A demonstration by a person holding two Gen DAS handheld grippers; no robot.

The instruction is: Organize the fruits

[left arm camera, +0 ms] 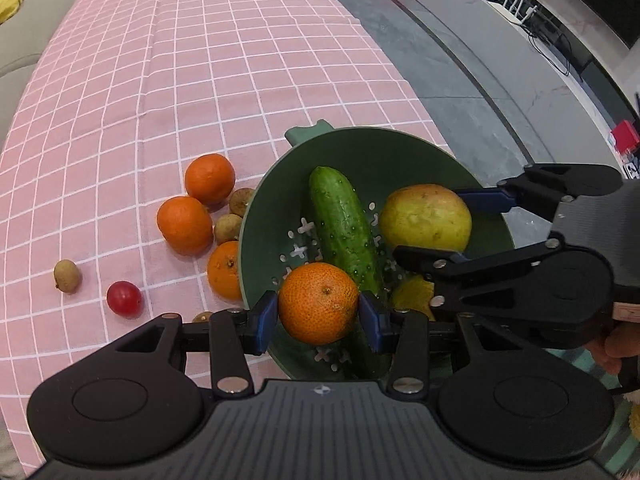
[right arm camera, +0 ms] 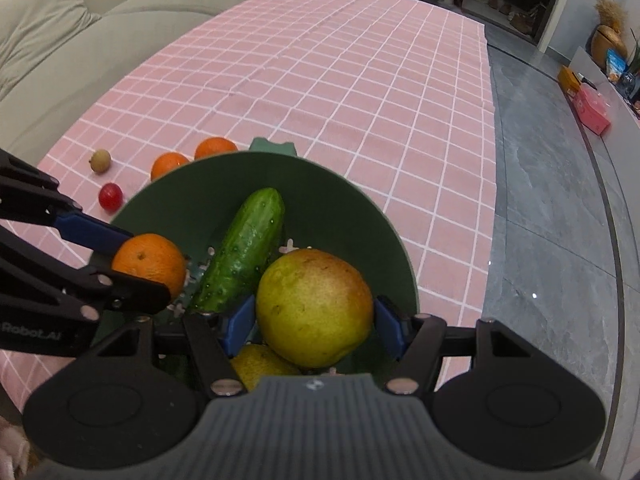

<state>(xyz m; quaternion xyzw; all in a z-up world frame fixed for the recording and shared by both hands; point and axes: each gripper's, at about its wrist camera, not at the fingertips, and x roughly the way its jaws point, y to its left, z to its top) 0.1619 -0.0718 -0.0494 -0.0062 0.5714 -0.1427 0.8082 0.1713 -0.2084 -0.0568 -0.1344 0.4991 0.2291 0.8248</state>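
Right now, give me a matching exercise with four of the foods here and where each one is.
Things:
1. cucumber
2. pear
3. held orange
4. red tomato

Places:
A. on the pink cloth
B. between the left hand-held gripper's pads
C. lying inside the green bowl
D. between the right hand-held gripper's pads

Pairs: 1-C, 2-D, 3-B, 4-A

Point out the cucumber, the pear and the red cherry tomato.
cucumber (left arm camera: 344, 220): left wrist view, middle of its bumpy green body inside the colander.
pear (right arm camera: 314, 306): right wrist view, centre of its yellow-green skin.
red cherry tomato (left arm camera: 124, 298): left wrist view, centre of its round top, on the tablecloth.
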